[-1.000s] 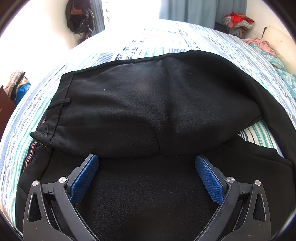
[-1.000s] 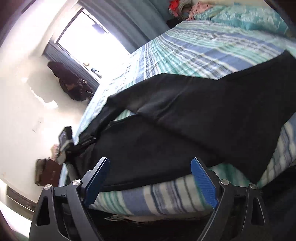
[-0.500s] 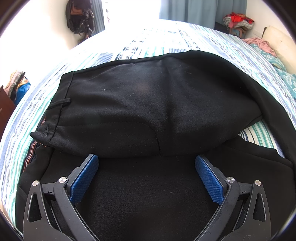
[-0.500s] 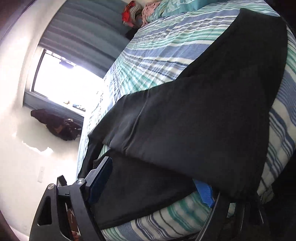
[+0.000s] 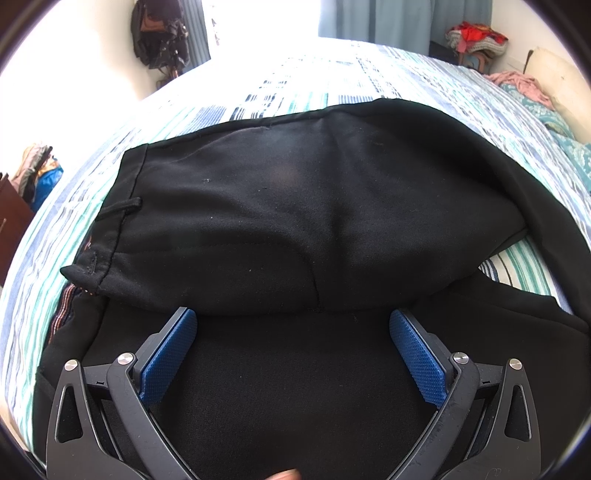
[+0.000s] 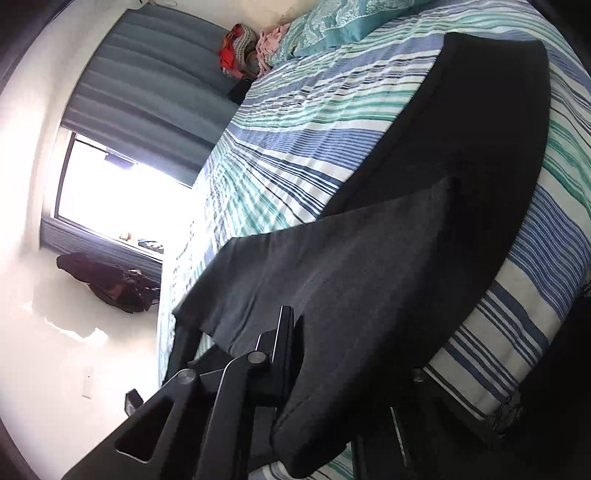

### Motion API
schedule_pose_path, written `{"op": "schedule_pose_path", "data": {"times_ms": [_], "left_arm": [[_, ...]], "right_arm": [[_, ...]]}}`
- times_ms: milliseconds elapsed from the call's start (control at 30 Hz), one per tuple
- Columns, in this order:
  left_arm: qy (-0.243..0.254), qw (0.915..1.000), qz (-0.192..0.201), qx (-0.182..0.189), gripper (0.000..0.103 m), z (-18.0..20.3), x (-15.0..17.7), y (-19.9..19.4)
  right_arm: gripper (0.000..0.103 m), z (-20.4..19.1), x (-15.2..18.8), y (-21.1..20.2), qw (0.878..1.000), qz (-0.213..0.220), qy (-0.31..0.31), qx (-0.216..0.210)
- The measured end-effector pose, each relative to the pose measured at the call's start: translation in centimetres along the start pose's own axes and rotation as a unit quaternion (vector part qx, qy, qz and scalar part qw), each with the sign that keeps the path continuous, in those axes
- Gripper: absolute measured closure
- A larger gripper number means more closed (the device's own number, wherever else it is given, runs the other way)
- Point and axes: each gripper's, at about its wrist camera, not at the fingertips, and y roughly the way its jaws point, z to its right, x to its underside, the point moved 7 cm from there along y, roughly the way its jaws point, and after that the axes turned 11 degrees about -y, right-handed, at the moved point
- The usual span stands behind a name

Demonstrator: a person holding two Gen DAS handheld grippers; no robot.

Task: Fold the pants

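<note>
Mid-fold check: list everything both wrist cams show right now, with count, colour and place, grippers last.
pants: one pair, black, spread on the bed with the waist part doubled over.
bedsheet: one, blue, teal and white stripes, under the pants.
pillow: one, teal patterned, at the bed's far end.
clothes pile: one, red and grey, beyond the bed.
curtain: blue-grey, by the bright window.
bags: dark, hanging on the wall.
left gripper: jaws wide apart, blue pads, over the pants.
right gripper: draped by pants fabric; jaws not readable.
</note>
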Motion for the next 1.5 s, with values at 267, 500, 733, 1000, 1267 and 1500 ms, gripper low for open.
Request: {"op": "schedule_pose_path", "data": {"times_ms": [267,500,733,1000,1267,1500], "left_arm": [[-0.074,0.9765,-0.108,0.171,0.015,3.8,-3.0,-4.7],[-0.17,0.9502,-0.161,0.205,0.009,8.2,-12.3,1.4],[-0.247,0.9206,-0.212,0.216,0.099,10.4,-13.3,7.2],[-0.137,0.9571,-0.003,0.255,0.099,8.2,-15.1,-11.8],[-0.095,0.9773,-0.094,0.165,0.097,3.6,7.1,-11.3],[-0.071,0.9797,-0.107,0.154,0.098,5.2,9.9,-11.9]], "right_arm": [[0.096,-4.7,-7.1,-1.8,0.997,0.024,-0.032,-0.071],[0.097,-7.4,-11.0,-3.3,0.992,0.024,-0.064,-0.11],[0.098,-8.7,-12.4,-5.5,0.985,0.017,-0.065,-0.159],[0.098,-4.4,-18.9,-3.1,0.989,-0.025,-0.119,-0.079],[0.098,7.1,-18.2,-0.2,0.978,-0.145,-0.143,0.043],[0.074,15.1,-14.4,0.2,0.971,-0.178,-0.125,0.103]]}}
